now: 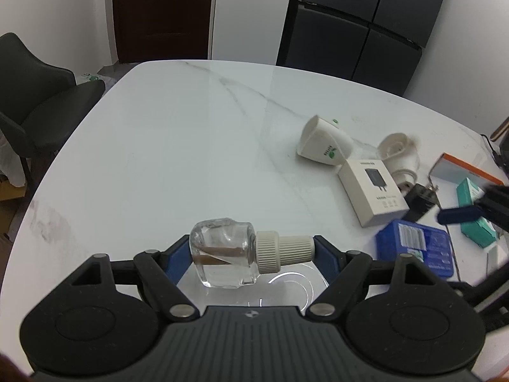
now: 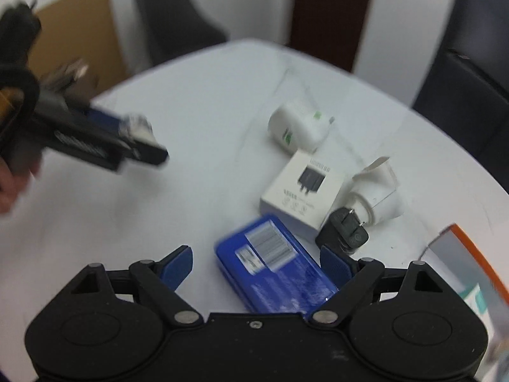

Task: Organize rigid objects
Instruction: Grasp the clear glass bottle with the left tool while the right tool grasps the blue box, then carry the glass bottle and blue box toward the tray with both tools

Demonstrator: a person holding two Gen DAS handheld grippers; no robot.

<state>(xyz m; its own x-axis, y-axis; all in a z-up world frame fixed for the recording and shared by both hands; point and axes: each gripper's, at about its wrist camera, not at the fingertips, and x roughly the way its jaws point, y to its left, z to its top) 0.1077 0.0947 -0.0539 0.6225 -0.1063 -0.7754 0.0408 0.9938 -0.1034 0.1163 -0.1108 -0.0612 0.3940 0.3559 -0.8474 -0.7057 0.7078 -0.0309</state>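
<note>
My left gripper is shut on a clear glass bottle with a ribbed cream cap, held sideways above the white table. In the right wrist view the left gripper shows at the left, blurred, with the bottle in it. My right gripper is open, low over a blue box that lies between its fingers, nearer the right one. The blue box also shows in the left wrist view.
A white charger box, a black plug adapter, a tipped white cup, a white roll-shaped object and an orange-edged box lie on the table's right side. A teal box sits there too. Dark chairs stand around the table.
</note>
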